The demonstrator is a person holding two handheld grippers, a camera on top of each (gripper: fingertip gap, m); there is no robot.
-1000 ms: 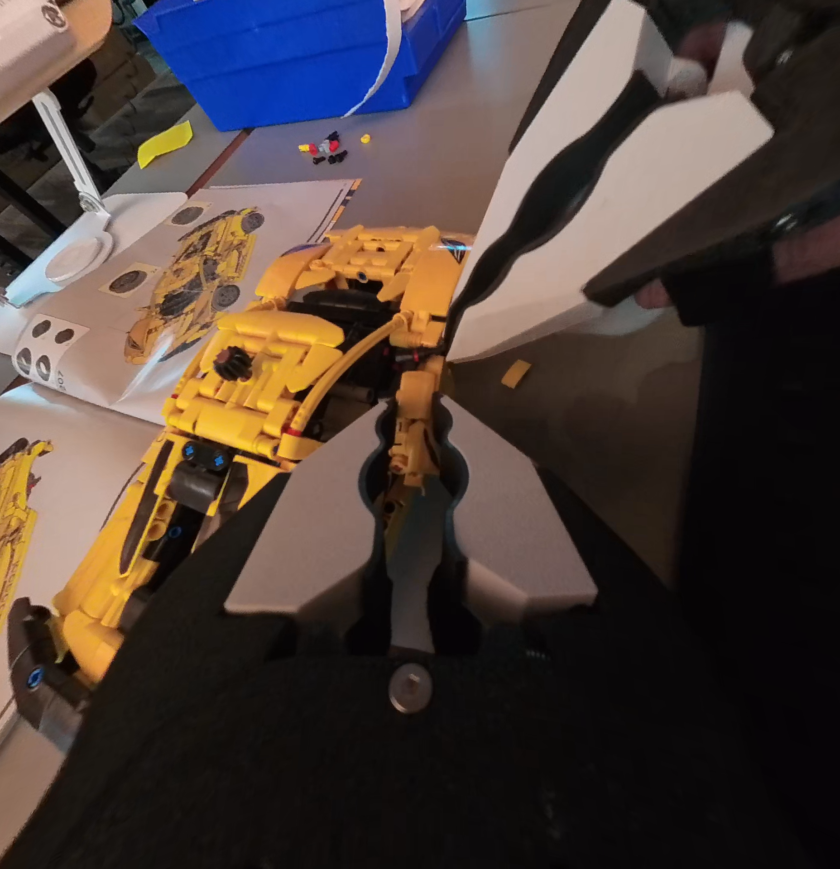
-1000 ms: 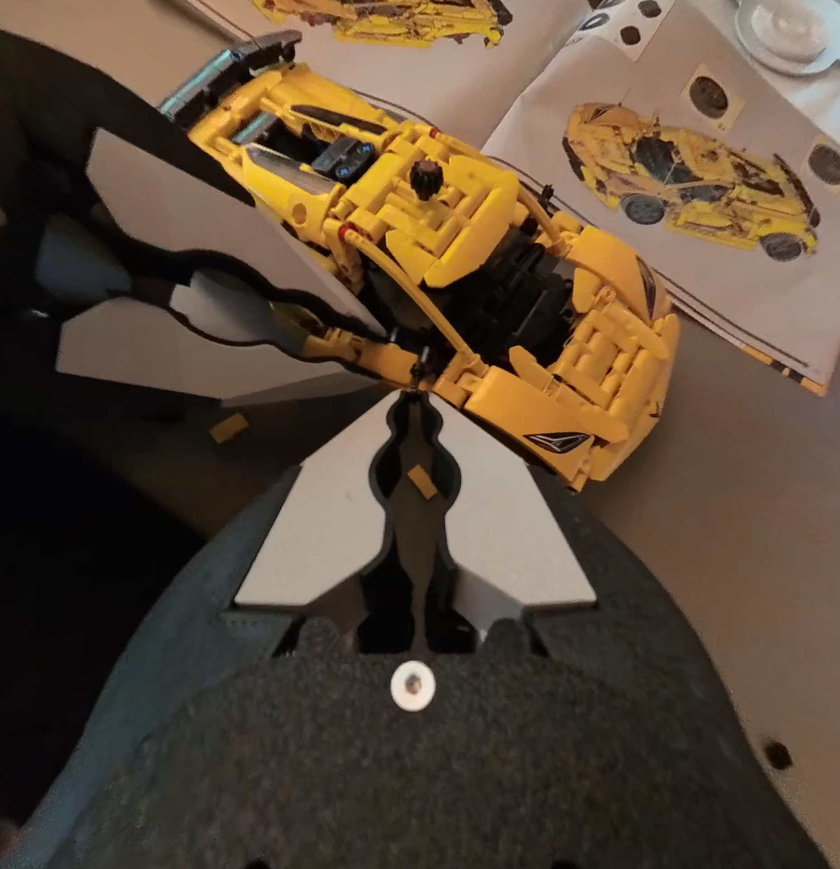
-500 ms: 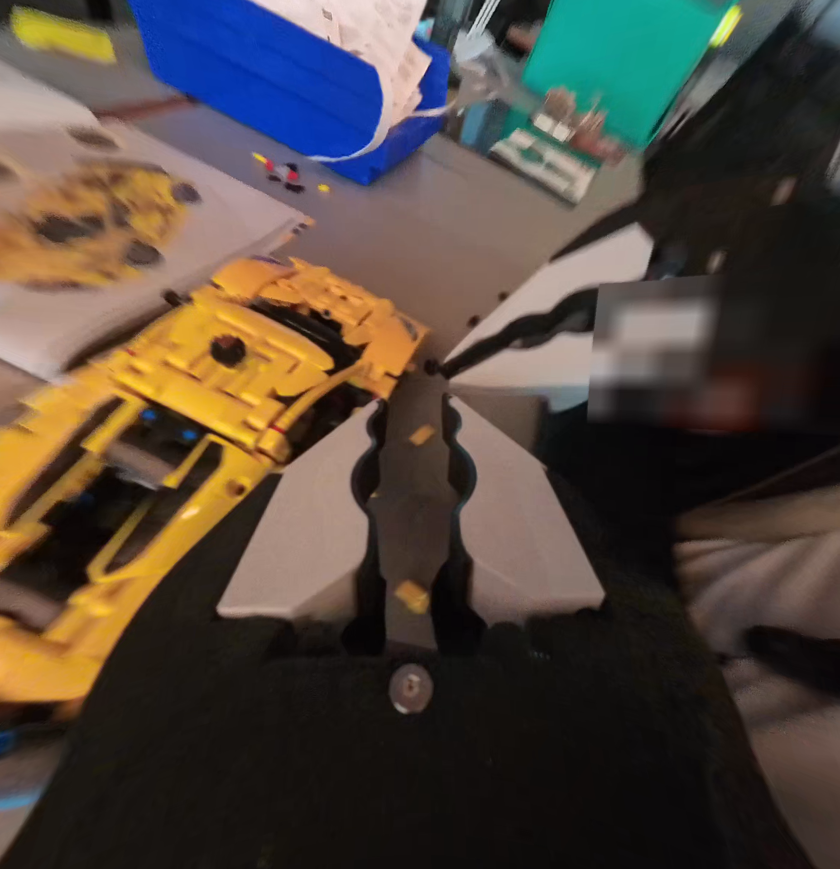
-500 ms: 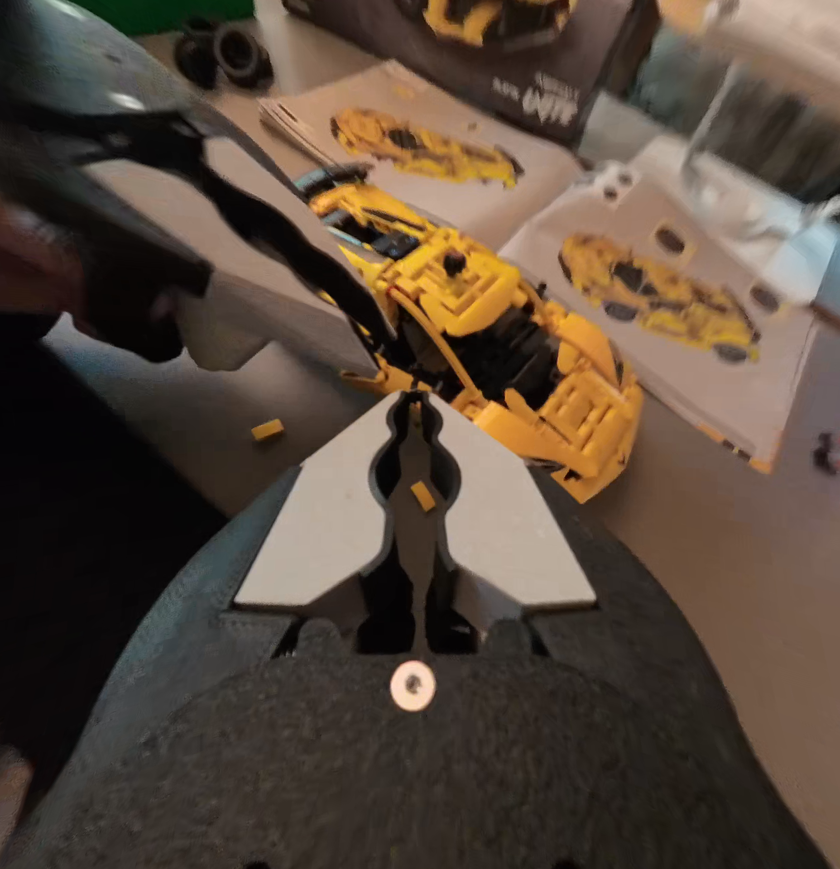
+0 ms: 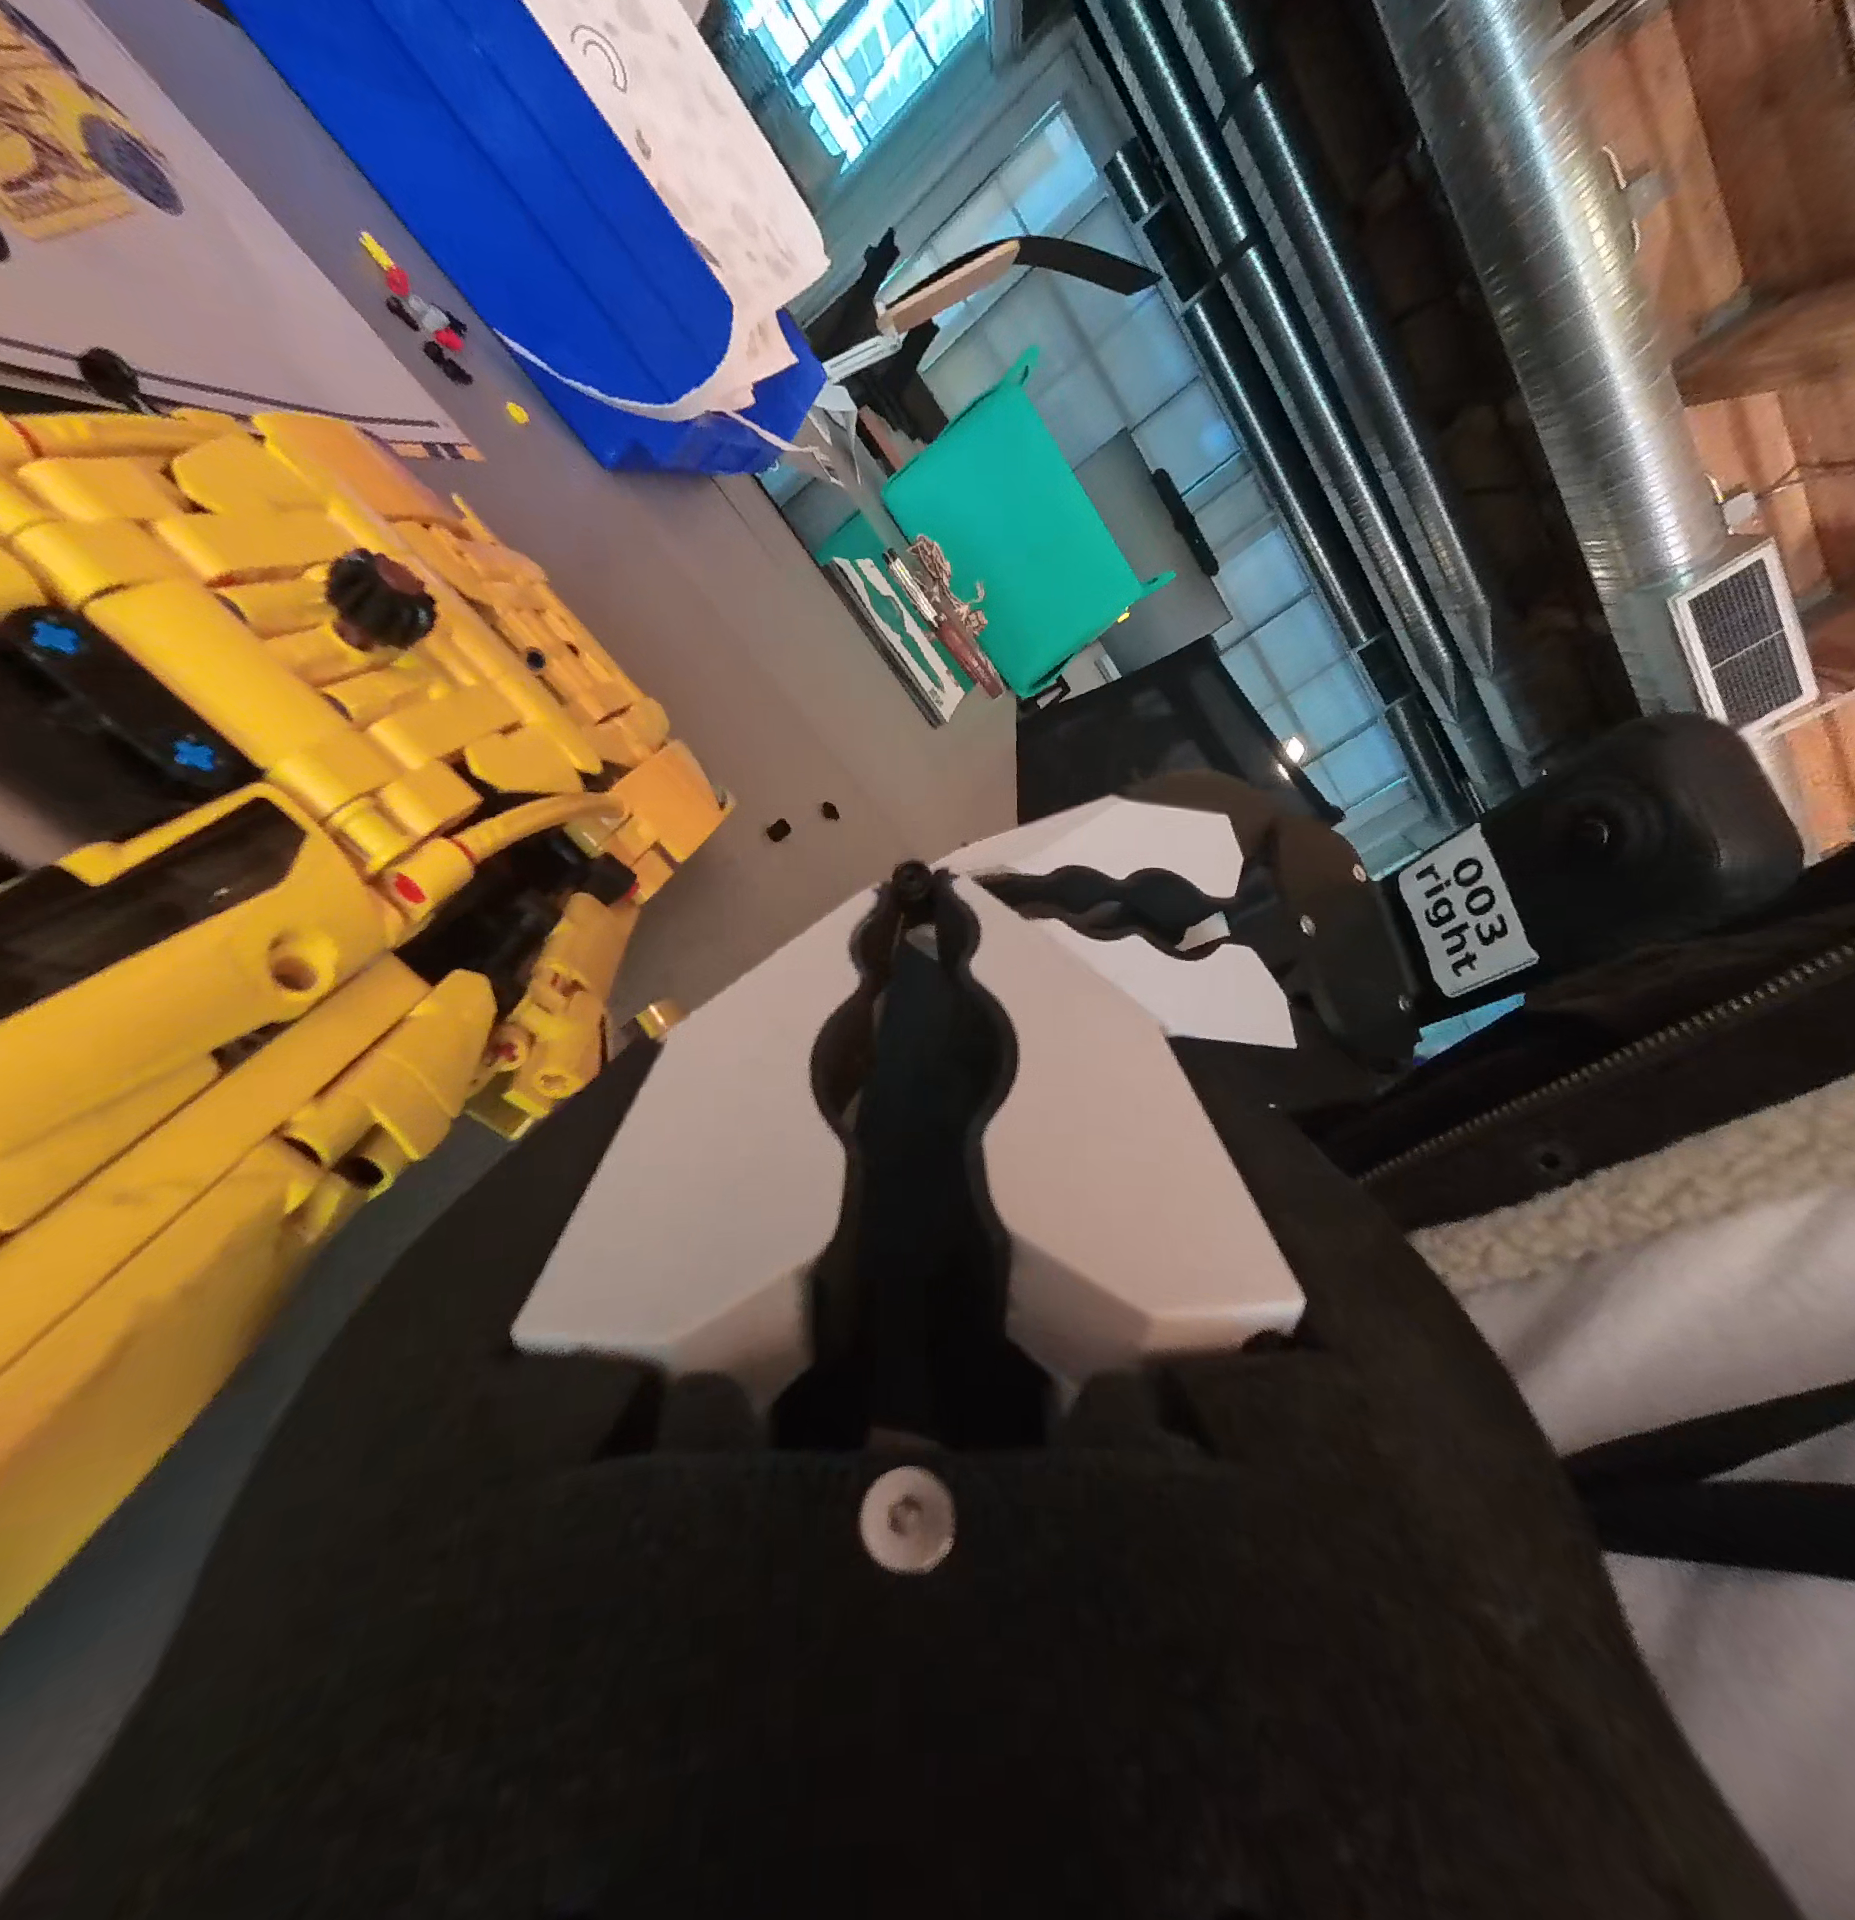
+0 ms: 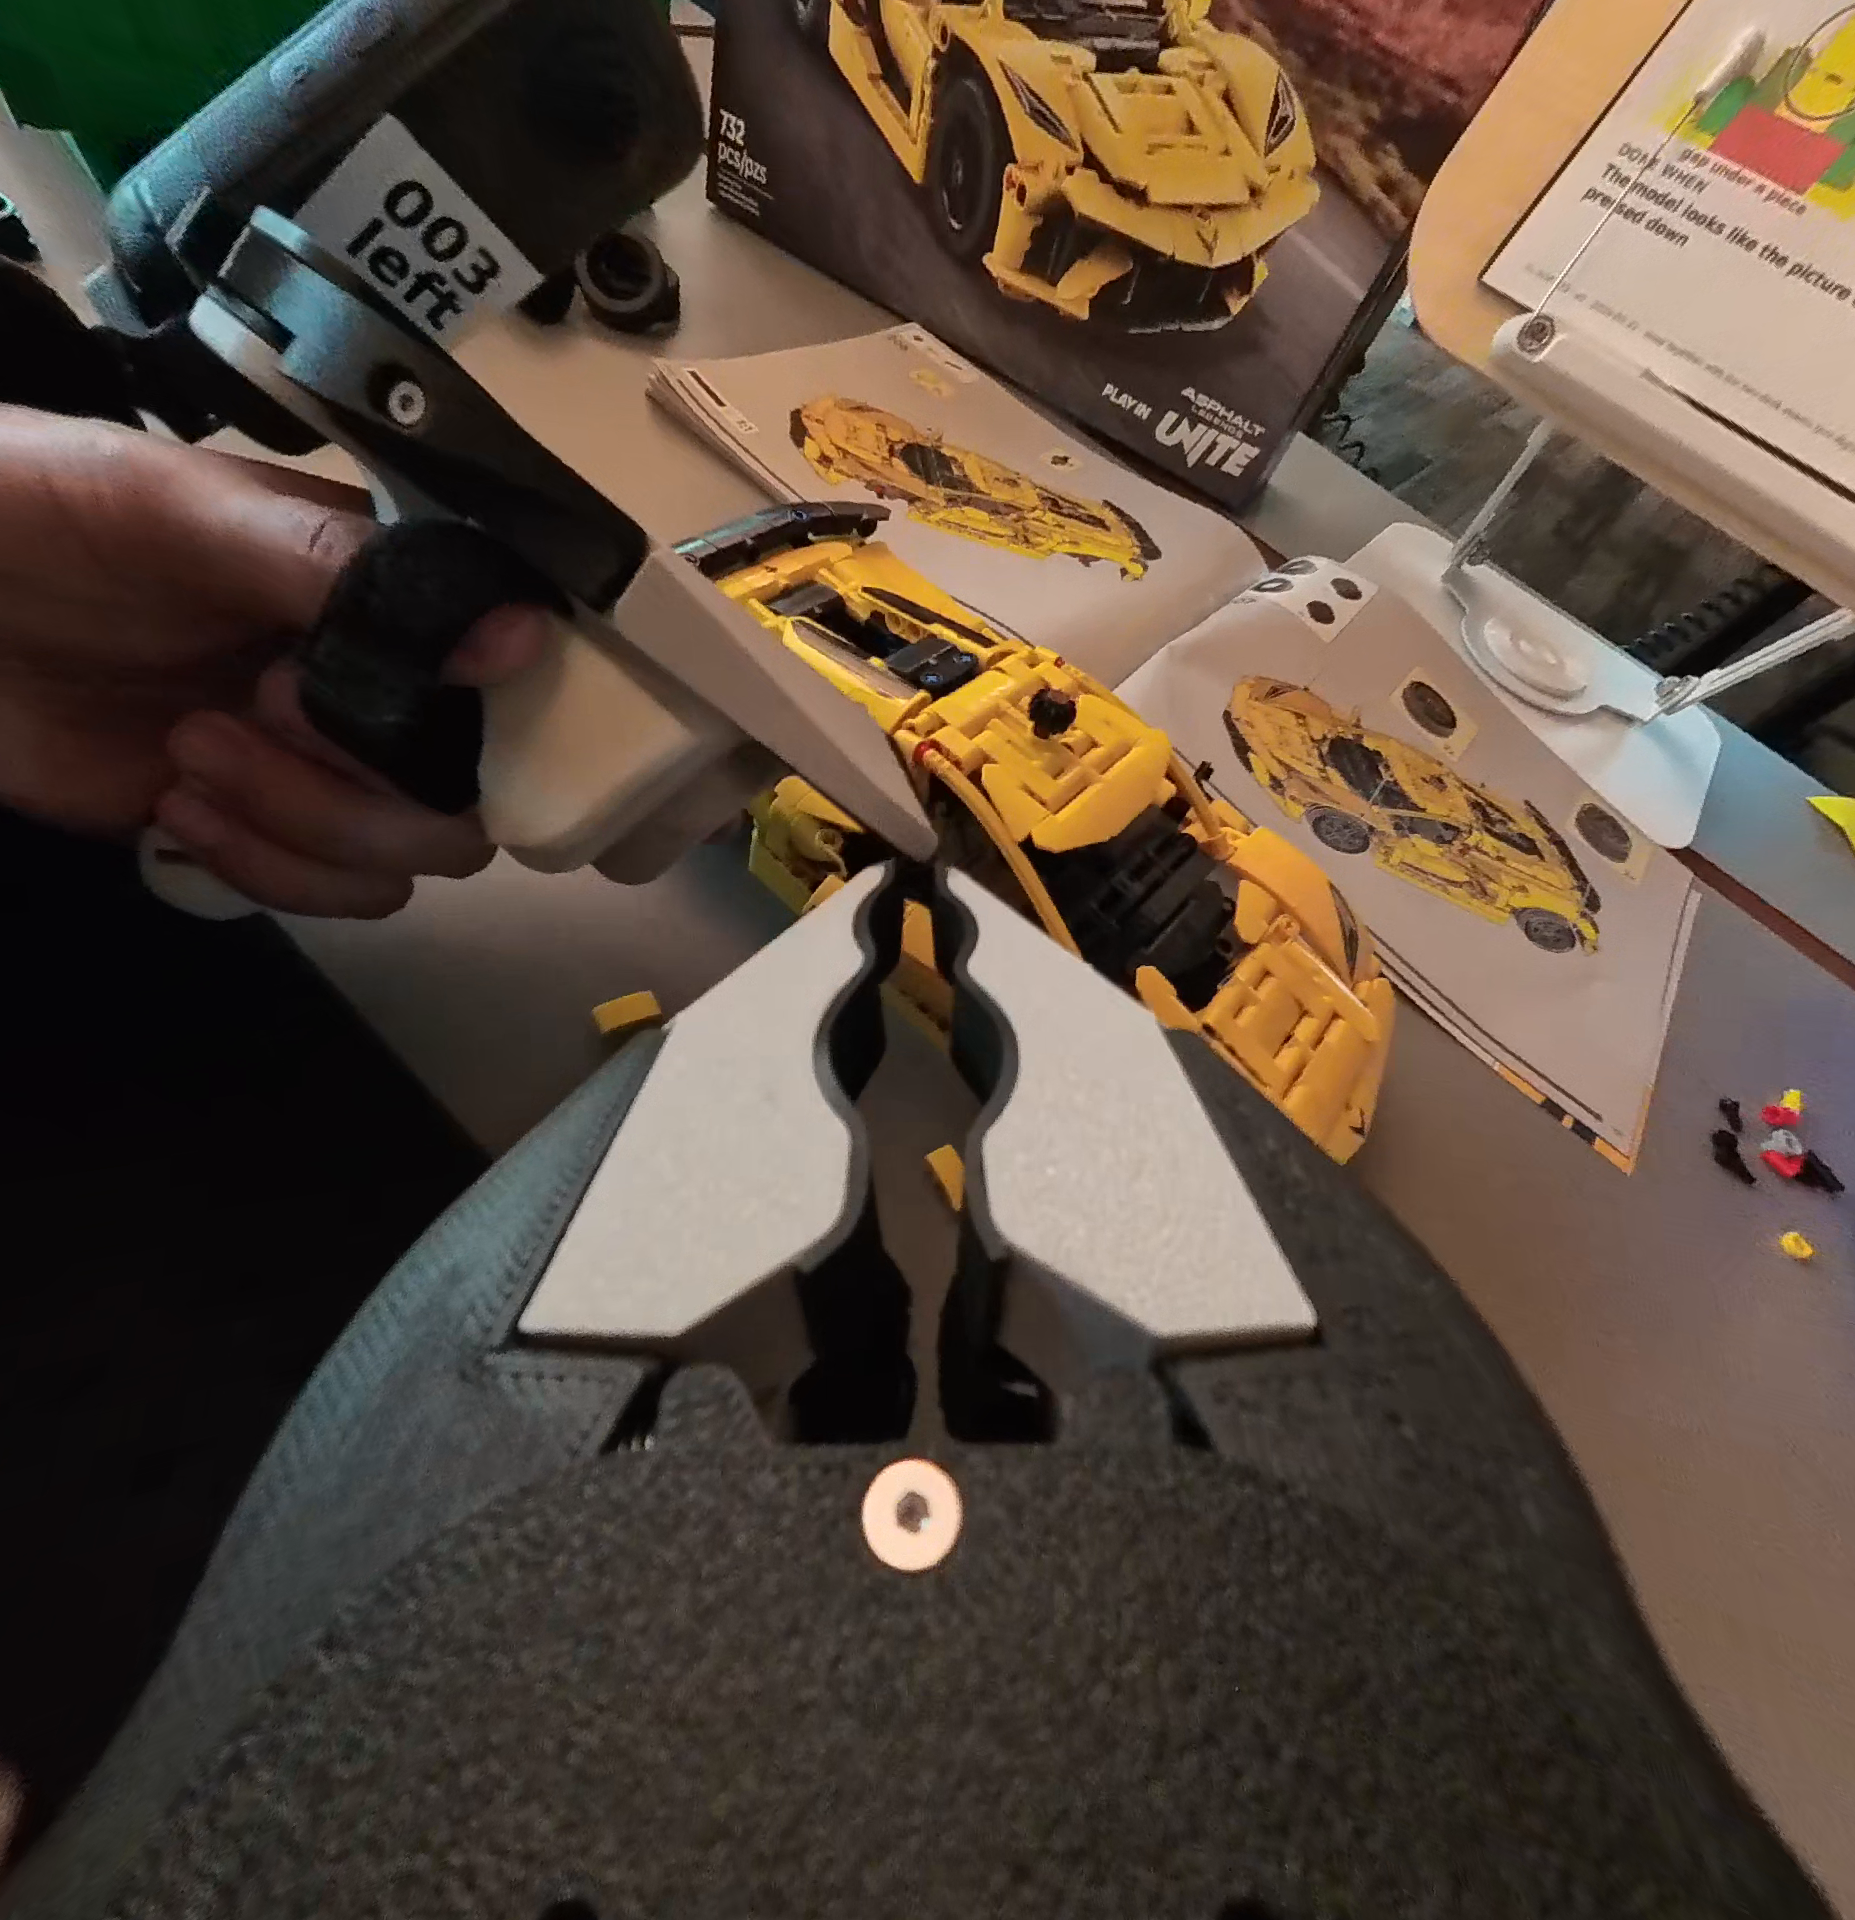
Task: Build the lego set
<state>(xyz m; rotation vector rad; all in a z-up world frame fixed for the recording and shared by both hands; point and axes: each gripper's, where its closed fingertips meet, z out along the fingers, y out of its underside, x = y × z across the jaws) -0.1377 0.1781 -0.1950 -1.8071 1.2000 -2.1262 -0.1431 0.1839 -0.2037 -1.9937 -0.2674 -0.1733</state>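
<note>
Yellow brick-built toy car [image 6: 1099, 831] sits on the grey desk [image 6: 1588, 1351] beside both grippers, left fingers [image 5: 757, 1143] pinching a tiny black piece [image 5: 910, 881], right fingers [image 6: 1099, 1143] slightly apart.

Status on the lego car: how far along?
Done: the yellow car body looks largely assembled. In hand: the left tongs pinch a small black pin, tip to tip with the right tongs; whether those grip anything is unclear. Left: tyres sit unmounted by the box, and loose yellow pieces lie on the table.
</note>
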